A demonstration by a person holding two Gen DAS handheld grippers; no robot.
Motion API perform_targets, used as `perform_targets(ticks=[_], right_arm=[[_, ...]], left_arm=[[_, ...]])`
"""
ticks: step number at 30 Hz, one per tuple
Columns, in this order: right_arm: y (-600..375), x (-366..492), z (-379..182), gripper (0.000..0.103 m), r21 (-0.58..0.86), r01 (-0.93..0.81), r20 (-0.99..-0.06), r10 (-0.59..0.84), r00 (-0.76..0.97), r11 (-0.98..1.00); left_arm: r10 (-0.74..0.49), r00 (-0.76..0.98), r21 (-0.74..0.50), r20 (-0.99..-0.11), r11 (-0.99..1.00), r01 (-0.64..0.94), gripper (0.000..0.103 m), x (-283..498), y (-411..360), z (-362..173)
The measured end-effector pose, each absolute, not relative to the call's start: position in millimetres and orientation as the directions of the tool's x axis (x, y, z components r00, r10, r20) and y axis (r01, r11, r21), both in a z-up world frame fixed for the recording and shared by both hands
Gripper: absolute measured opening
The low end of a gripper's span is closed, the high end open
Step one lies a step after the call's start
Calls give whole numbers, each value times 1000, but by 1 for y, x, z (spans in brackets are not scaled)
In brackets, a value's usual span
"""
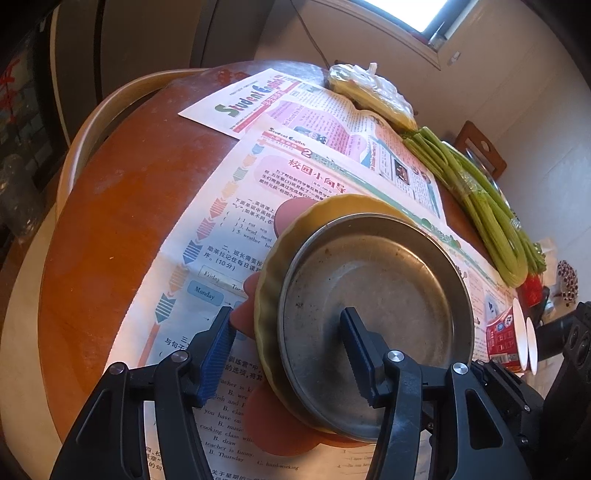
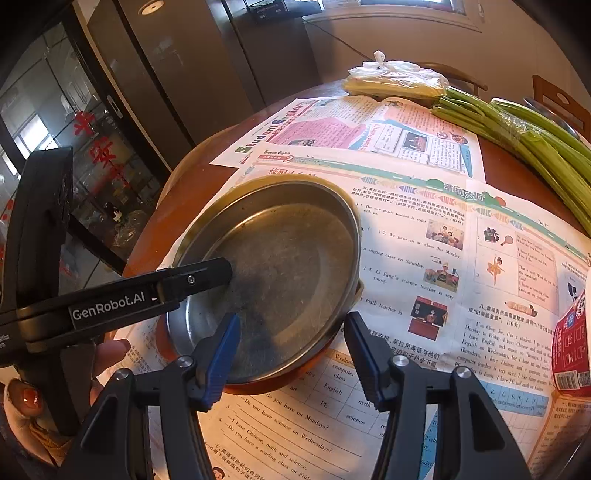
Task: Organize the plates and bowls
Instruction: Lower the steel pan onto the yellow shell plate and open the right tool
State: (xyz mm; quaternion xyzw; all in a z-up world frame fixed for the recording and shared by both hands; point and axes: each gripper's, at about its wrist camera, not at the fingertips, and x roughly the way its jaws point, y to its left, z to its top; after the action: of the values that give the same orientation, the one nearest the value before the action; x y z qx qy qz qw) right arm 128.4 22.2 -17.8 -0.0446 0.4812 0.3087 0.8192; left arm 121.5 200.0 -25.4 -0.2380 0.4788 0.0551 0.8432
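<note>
on newspaper (image 1: 207, 236) — dull steel pan (image 1: 373, 306) nested in yellow fluted dish (image 1: 295, 229); left gripper (image 1: 288, 347) clamps both rims, right gripper (image 2: 291, 350) loose.

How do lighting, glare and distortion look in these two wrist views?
Left wrist view: the window is blown out white; the round table bulges with fisheye curvature; the metal plate shows dull sheen. Right wrist view: dark vignette corners, newspaper text sharp, warm light, glass door reflections.

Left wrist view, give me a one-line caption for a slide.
Both grippers straddle the rims of a stacked metal plate, yellow fluted dish and orange plate on a newspaper-covered table.
</note>
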Motion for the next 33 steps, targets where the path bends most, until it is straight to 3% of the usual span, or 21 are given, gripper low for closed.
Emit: perform_targets(ticks=[29, 33], right_arm=[[-44, 153, -16, 59, 188, -408, -821, 371, 434, 893], [-43, 153, -15, 59, 181, -408, -820, 366, 440, 895]], left_arm=[[-219, 500, -352, -838, 917, -189, 59, 169, 134, -26], [-179, 515, -324, -839, 923, -208, 59, 163, 140, -21]])
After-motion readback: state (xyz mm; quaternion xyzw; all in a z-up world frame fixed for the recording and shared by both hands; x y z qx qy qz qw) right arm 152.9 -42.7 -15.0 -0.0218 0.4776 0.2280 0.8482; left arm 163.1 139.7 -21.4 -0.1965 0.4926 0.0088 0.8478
